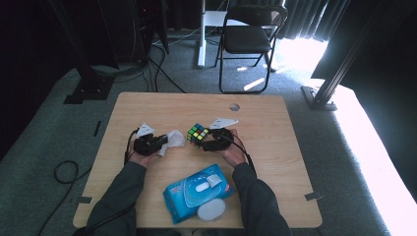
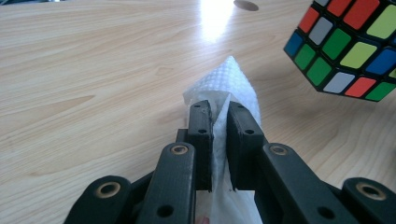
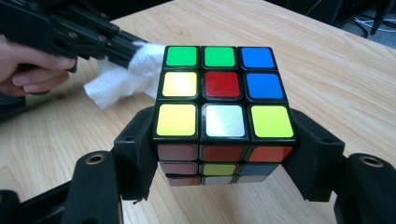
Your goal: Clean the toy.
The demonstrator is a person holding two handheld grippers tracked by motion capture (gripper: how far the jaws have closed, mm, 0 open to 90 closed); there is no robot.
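A scrambled puzzle cube (image 3: pixel 223 105) with coloured stickers is held off the table, my right gripper (image 3: pixel 224 158) shut on its two sides. In the high view the cube (image 1: pixel 197 133) sits mid-table at the right gripper (image 1: pixel 210 140). My left gripper (image 2: pixel 219 123) is shut on a white paper wipe (image 2: pixel 229 79), whose folded tip sticks out past the jaws. The cube (image 2: pixel 348 46) hangs at the upper right of the left gripper view. The wipe (image 3: pixel 123 79) lies close to the cube's left face; whether they touch I cannot tell. The left gripper (image 1: pixel 160 142) holds the wipe (image 1: pixel 173 139) just left of the cube.
A blue pack of wet wipes (image 1: pixel 196 191) with a white lid lies near the table's front edge, a white round cap (image 1: pixel 211 210) beside it. The wooden table (image 1: pixel 147 108) has a round hole (image 1: pixel 234 106) at the back. A folding chair (image 1: pixel 248 39) stands behind.
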